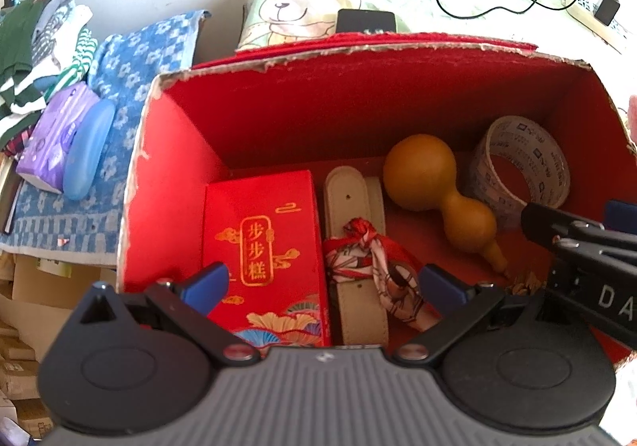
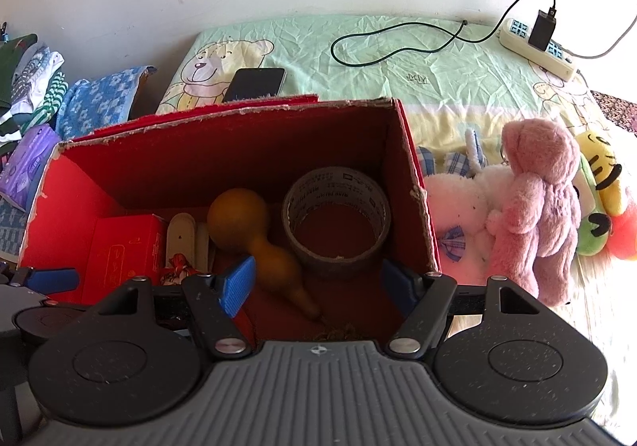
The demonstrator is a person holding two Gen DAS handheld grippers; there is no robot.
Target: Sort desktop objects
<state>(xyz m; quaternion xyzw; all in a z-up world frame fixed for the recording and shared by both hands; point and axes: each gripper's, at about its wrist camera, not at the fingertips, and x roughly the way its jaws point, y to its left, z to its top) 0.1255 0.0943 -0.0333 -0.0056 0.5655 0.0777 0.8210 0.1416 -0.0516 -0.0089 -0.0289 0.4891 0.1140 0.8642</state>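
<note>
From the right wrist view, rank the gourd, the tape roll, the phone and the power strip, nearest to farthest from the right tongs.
1. Gourd: in the red box, its tip between the right tongs.
2. Tape roll: box's right rear.
3. Phone: behind the box, left.
4. Power strip: far right, by the wall.

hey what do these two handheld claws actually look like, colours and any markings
Both match: the left claw and right claw have blue ribbed finger pads on black linkage arms with silver pivot screws, round black discs either side, and a ridged grey body. White letters "DA" show on the right one.
</note>
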